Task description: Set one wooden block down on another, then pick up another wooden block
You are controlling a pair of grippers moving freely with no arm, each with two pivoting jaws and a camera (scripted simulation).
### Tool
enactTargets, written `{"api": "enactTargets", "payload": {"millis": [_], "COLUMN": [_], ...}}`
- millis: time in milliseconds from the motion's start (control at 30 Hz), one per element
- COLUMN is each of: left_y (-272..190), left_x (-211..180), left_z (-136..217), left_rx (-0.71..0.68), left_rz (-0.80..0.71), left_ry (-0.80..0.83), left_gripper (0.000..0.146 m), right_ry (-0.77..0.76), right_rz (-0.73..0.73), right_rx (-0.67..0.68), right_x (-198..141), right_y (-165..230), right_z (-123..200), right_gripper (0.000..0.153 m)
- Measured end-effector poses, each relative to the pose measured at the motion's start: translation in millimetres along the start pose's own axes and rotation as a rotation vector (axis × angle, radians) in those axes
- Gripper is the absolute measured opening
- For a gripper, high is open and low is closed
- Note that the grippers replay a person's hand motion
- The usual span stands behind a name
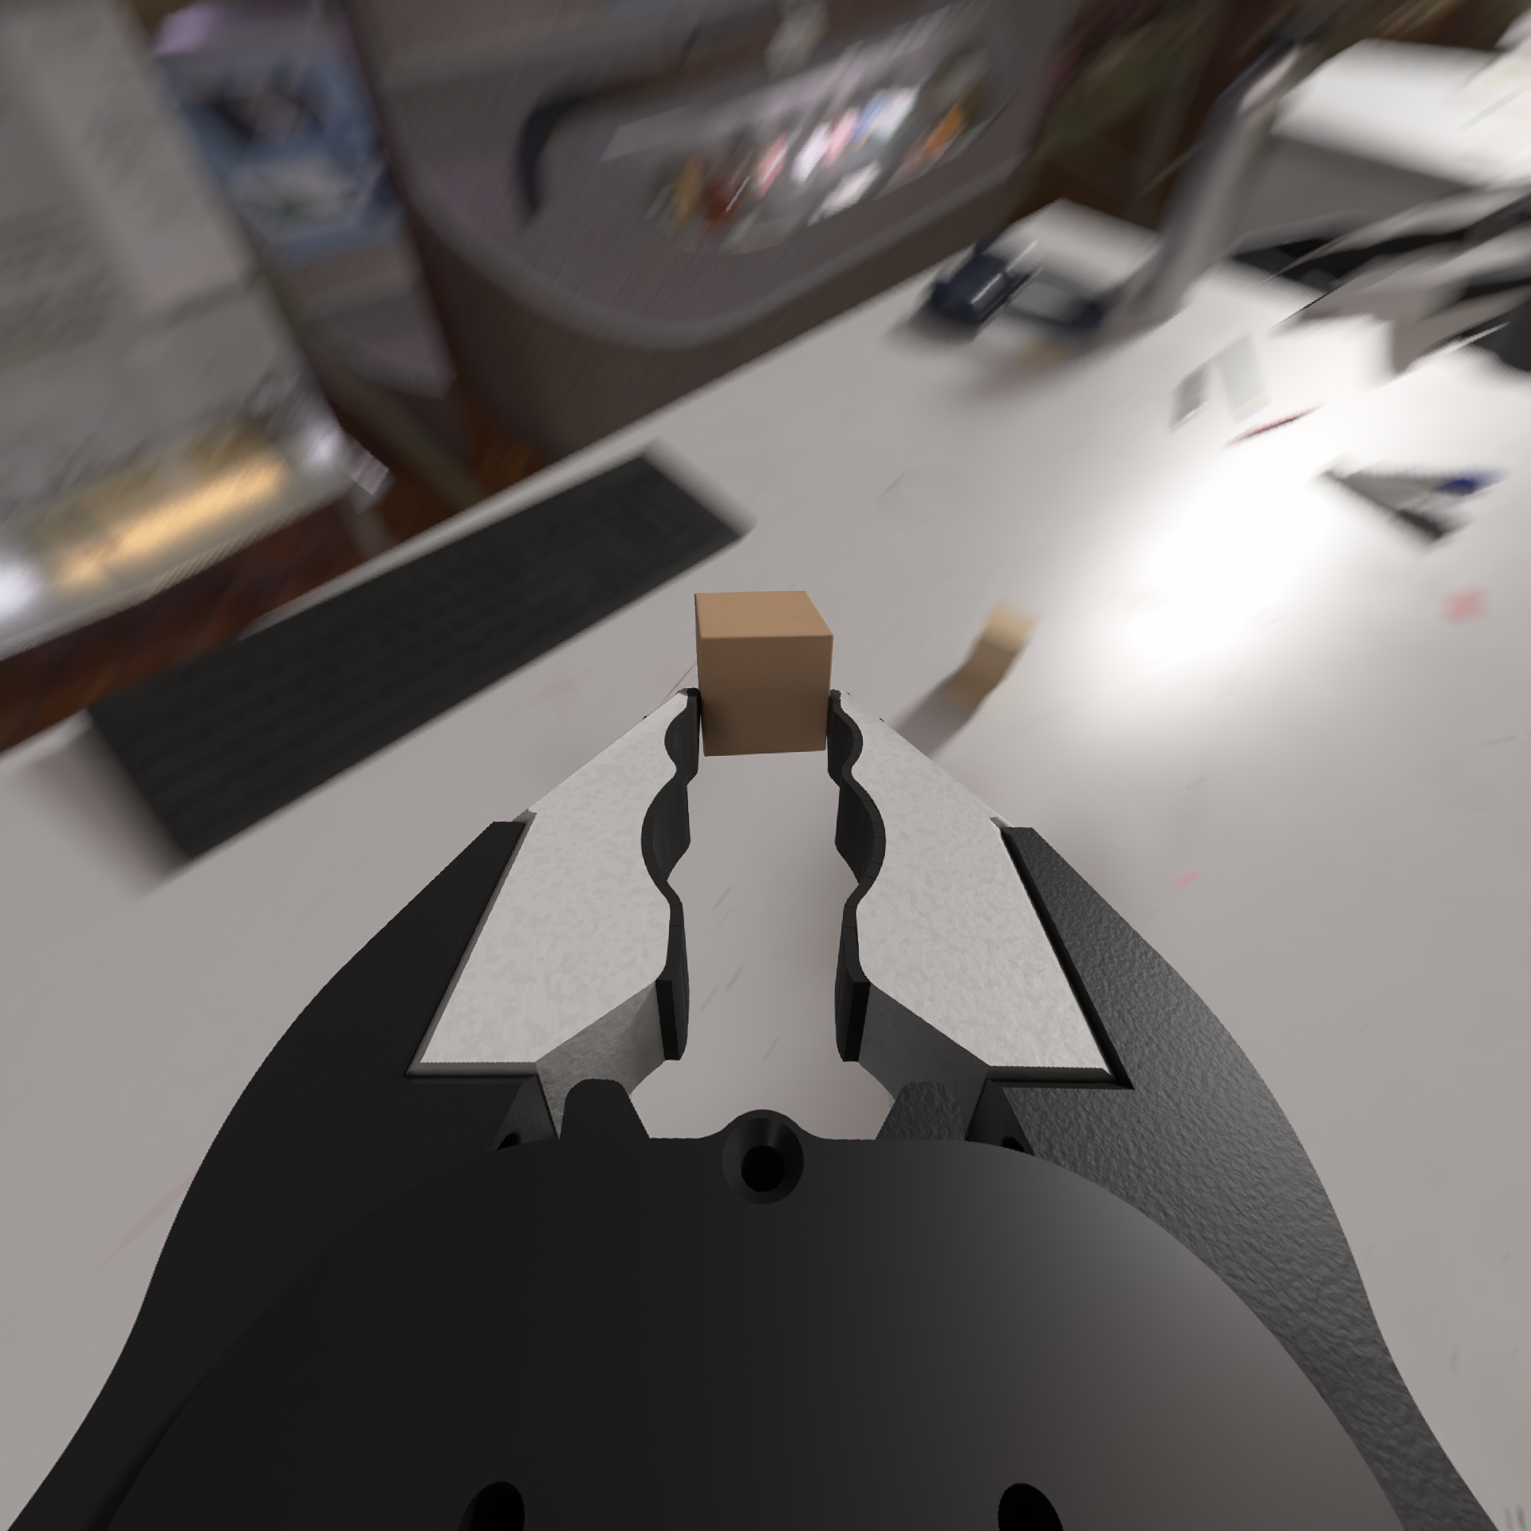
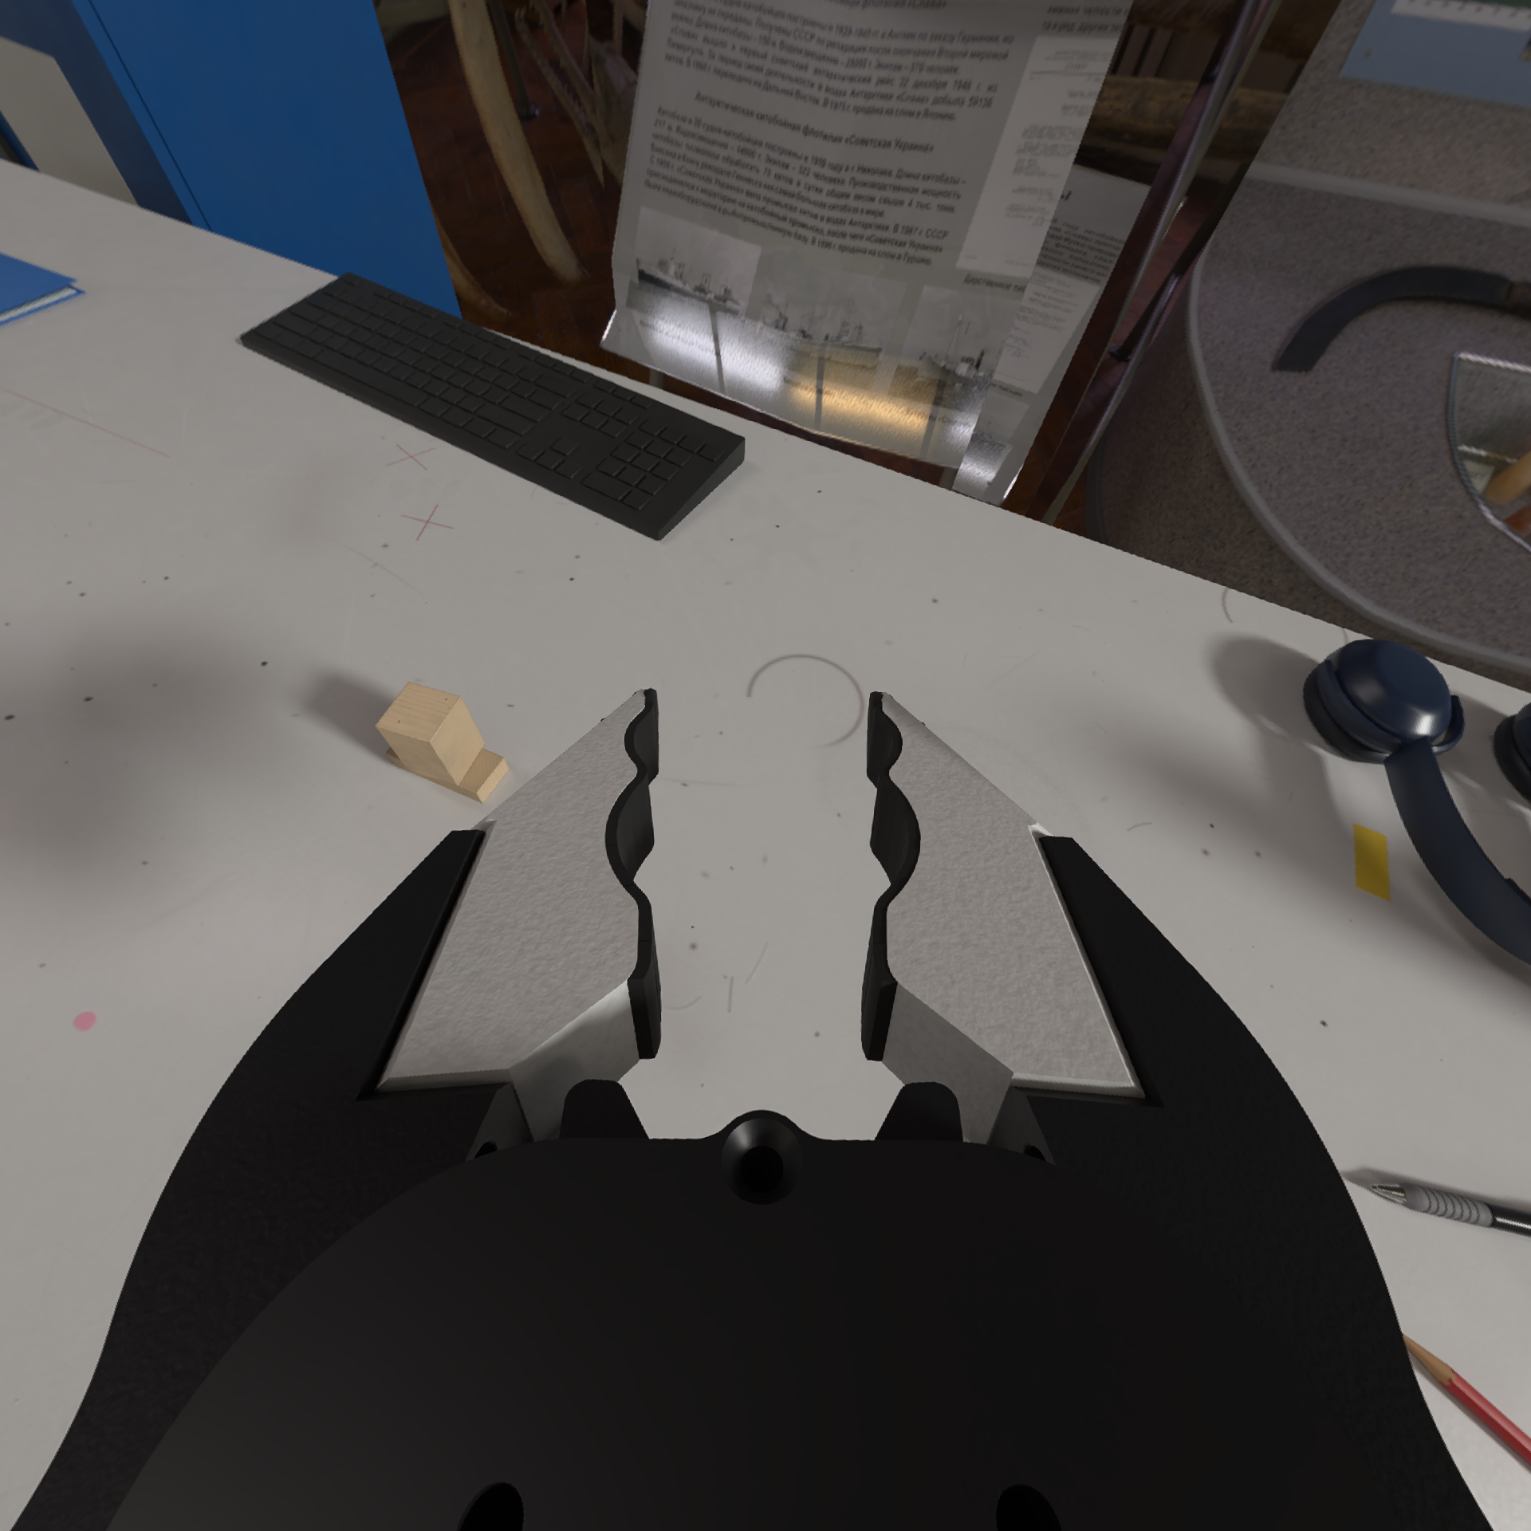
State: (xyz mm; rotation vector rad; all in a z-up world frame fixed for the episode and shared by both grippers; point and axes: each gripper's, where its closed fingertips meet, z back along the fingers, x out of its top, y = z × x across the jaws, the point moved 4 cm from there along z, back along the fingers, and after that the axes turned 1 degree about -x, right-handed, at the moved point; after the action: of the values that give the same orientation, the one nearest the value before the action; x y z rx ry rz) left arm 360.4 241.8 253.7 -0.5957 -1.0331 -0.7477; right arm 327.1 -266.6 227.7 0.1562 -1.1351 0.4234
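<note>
In the left wrist view my left gripper [image 1: 764, 700] is shut on a brown wooden block [image 1: 762, 675], held between the fingertips above the white table [image 1: 248, 1035]; the background is motion-blurred. A blurred pale stack [image 1: 986, 663] lies on the table to the right of it. In the right wrist view a pale wooden block [image 2: 431, 729] sits on top of a flatter pale wooden block [image 2: 480, 775], on the table [image 2: 248, 828] to the left of my right gripper [image 2: 762, 704]. The right gripper is open and empty, above the table.
A black keyboard [image 2: 497, 406] lies at the table's far edge; it also shows in the left wrist view [image 1: 398, 646]. Dark blue headphones [image 2: 1400, 746], a yellow slip [image 2: 1371, 862], a pen [image 2: 1450, 1214] and a red pencil [image 2: 1475, 1400] lie at the right. A blue book [image 2: 33, 290] lies far left.
</note>
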Motion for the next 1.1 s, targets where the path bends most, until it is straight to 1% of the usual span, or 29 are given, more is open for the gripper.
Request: {"api": "enactTargets", "payload": {"millis": [33,67,100,133,200,267,333,433,533,733,933,1100], "left_y": [-22.0,-40.7,-56.5,-69.9,-87.4,-97.0,-99.7,-100.3,-100.1,-99.5,-99.6,-99.4], "left_x": [10.0,13.4,10.6,2.0,-23.4,-45.5,-58.7,-68.0,-74.9,-88.2,-97.8,-108.4], "left_z": [-11.8,-27.6,-47.2,-69.9,-114.4,-151.0,-176.9,-202.9,-220.7,-241.3,-246.5,-250.6], "left_rx": [-0.077,-0.131,-0.174,-0.218,-0.287,-0.321,-0.323,-0.327,-0.341,-0.399,-0.463,-0.445], "left_rz": [-0.016,-0.023,-0.025,-0.025,-0.016,-0.010,-0.024,-0.059,-0.086,-0.110,-0.108,-0.149], "left_ry": [-0.094,-0.150,-0.169,-0.143,-0.017,0.056,0.077,0.117,0.161,0.189,0.166,0.217], "left_gripper": [0.030,0.030,0.030,0.030,0.030,0.030,0.030,0.030,0.030,0.030,0.030,0.030], "right_ry": [0.006,0.013,0.023,0.034,0.063,0.088,0.101,0.073,0.041,0.063,0.060,0.073], "right_rz": [0.008,0.019,0.031,0.046,0.078,0.110,0.130,0.133,0.118,0.111,0.096,0.145], "right_rx": [0.003,0.007,0.009,0.009,0.004,-0.011,-0.023,-0.030,-0.019,-0.029,0.009,0.038], "right_x": [-0.2,-0.6,-1.4,-2.5,-5.5,-8.0,-8.8,-5.5,-2.9,-7.7,-7.8,-4.7], "right_y": [1.9,3.9,5.8,7.5,9.9,10.9,11.1,10.1,9.1,2.2,5.8,20.8], "right_z": [-2.0,-4.1,-6.1,-8.3,-11.7,-13.6,-14.1,-13.6,-13.0,-12.5,-12.4,-20.2], "right_gripper": [0.051,0.051,0.051,0.051,0.051,0.051,0.051,0.051,0.051,0.051,0.051,0.051]}}
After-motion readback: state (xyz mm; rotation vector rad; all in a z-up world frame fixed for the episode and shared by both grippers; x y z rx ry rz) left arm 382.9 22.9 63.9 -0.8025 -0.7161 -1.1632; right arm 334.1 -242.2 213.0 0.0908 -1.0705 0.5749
